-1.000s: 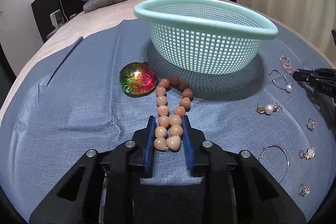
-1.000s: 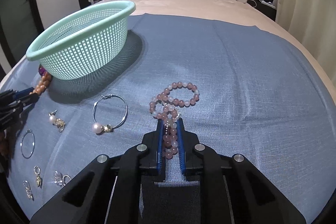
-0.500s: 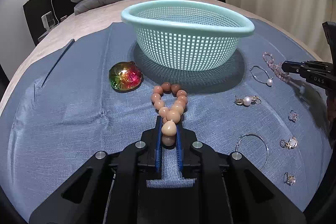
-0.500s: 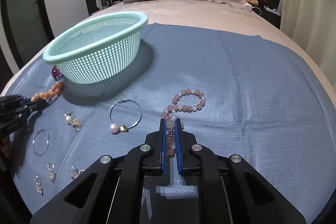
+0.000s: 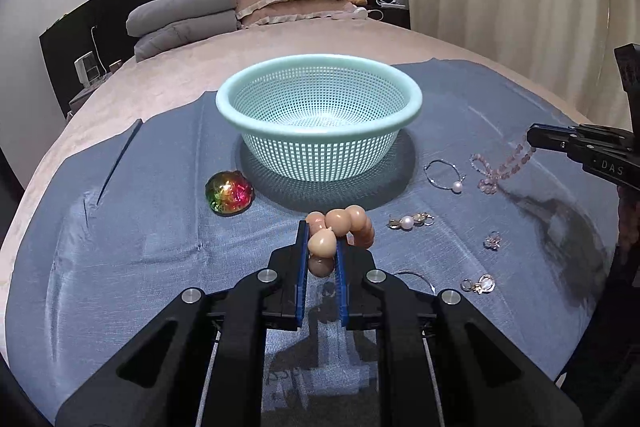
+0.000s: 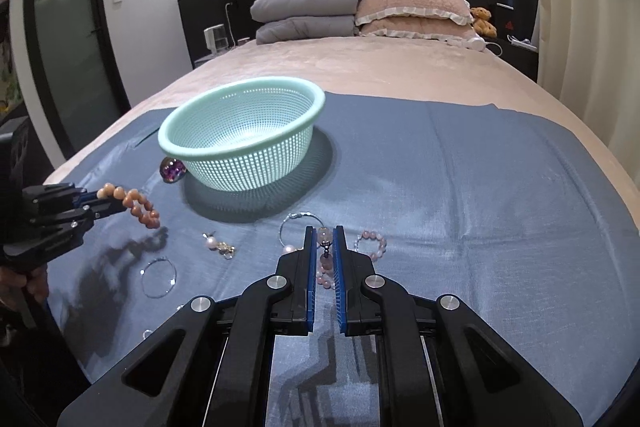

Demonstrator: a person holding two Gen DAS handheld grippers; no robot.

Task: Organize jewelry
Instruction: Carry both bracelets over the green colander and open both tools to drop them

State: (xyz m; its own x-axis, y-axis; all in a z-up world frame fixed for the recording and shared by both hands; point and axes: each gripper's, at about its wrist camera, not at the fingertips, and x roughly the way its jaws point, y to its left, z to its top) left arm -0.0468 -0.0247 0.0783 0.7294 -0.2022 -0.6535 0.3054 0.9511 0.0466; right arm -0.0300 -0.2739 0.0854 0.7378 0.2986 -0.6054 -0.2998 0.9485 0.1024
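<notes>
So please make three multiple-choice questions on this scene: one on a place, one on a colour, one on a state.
1. Where is the iridescent stone?
A. in the basket
B. on the cloth beside the basket
C. on a pillow

2. What colour is the basket?
A. mint green
B. red
C. black

3. What is the left gripper doing?
A. open over a hoop
B. shut on nothing
C. shut on the bead bracelet

Answers: B, it lies on the blue cloth; A, pale green mesh; C, a bead sits between the jaws.

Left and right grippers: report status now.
Left gripper shut on peach bead bracelet, lifted. Right gripper shut on pink bead bracelet, partly raised. Mint plastic mesh basket ahead, path unobstructed.
</notes>
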